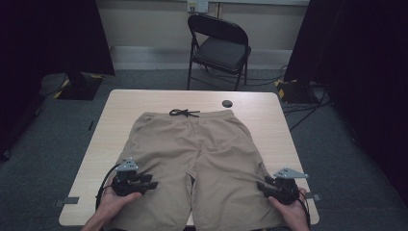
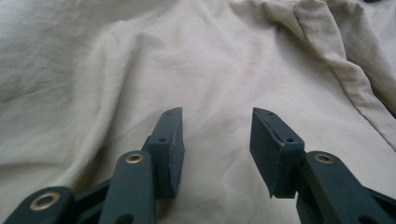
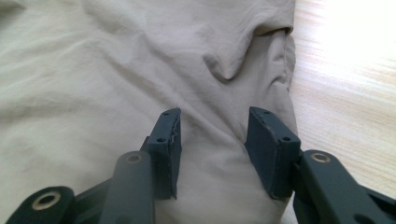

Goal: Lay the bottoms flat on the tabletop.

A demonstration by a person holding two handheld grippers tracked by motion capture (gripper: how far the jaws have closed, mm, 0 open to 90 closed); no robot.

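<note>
Hovering low over the leg ends, left gripper (image 1: 153, 181) and right gripper (image 1: 260, 185) both have jaws apart, nothing held; khaki shorts (image 1: 192, 159) lie flat across the table (image 1: 269, 110), waistband and black drawstring (image 1: 184, 113) at the far side; fabric looks light, soft, limp, likely to sag; best pinched at the stiffer hems or outer side seams (image 3: 285, 70); folding chair (image 1: 219, 48) beyond.

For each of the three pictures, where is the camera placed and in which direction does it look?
High view: above the person's side, looking forward and down on the table; both hands, left tool and right tool show.
Left gripper view: on the left tool, facing along its open jaws.
Right gripper view: on the right tool, facing along its open jaws; table at right.
All share the beige shorts.
</note>
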